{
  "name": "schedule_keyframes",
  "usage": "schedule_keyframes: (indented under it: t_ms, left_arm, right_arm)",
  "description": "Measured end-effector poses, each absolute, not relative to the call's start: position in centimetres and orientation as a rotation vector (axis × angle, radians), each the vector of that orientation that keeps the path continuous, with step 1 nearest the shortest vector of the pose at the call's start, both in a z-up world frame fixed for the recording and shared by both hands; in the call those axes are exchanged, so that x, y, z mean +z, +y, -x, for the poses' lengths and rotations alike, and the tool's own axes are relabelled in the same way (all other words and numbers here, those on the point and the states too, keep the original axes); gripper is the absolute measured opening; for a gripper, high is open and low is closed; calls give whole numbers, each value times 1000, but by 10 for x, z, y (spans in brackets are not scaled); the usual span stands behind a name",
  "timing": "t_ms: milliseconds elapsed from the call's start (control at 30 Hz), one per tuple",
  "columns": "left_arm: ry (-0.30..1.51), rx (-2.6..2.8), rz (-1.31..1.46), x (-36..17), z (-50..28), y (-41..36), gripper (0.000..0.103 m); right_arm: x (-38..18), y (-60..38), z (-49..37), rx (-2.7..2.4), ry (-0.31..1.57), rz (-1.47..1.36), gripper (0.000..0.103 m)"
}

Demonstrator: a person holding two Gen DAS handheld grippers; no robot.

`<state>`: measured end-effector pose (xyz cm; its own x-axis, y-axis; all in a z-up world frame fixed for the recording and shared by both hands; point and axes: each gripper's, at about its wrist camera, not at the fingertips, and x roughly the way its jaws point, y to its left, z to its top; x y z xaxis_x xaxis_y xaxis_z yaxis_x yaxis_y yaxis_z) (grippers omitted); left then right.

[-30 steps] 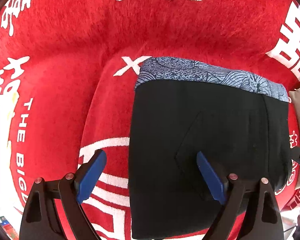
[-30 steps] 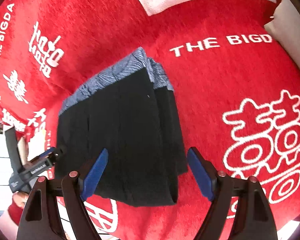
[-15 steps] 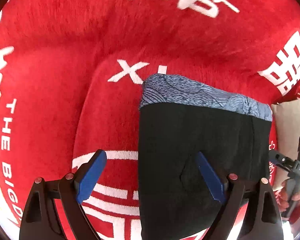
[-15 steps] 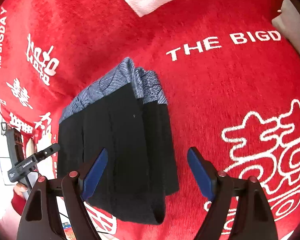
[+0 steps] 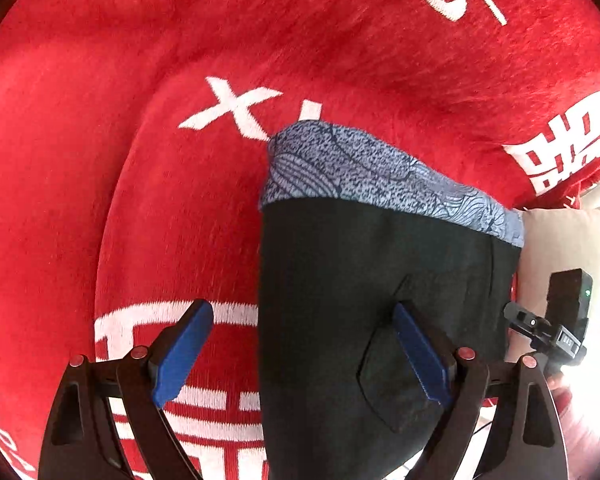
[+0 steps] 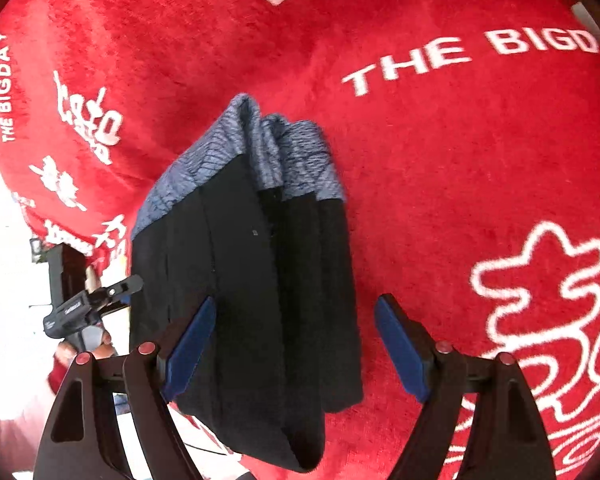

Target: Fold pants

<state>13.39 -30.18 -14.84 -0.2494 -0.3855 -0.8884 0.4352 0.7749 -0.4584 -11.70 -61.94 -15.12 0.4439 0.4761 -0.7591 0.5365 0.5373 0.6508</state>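
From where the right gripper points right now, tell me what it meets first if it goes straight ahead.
Most likely the folded black pants: the open right gripper points down at their right half, with the red blanket under and beside them. Depth is unclear.

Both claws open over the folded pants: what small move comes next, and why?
Probably lower both claws onto the near edge of the pants. The left claw and right claw hang open above the black fabric, gripping nothing, with the patterned waistband at the far end.
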Motion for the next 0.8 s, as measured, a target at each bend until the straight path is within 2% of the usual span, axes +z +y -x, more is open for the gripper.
schedule_keyframes:
  t_ms: [200, 300, 367, 500, 733, 800]
  left_arm:
    - [1725, -889, 23, -166, -146, -304, 92]
    - [1749, -914, 46, -173, -150, -304, 102]
    - [1753, -926, 55, -178, -151, -305, 102]
    - [1725, -932, 53, -176, -151, -312, 102]
    - [1656, -956, -59, -167, -130, -346, 101]
    - [1623, -970, -102, -163, -123, -355, 93]
  right_arm:
    - [-164, -624, 109, 64, 1163, -1097, 85]
    - [-168, -631, 108, 104, 1137, -1123, 85]
    - [-172, -636, 109, 127, 1111, -1156, 85]
    - [-176, -643, 110, 141, 1070, -1202, 87]
    - [-171, -632, 96, 97, 1146, -1110, 88]
    - [-173, -633, 93, 72, 1164, -1142, 86]
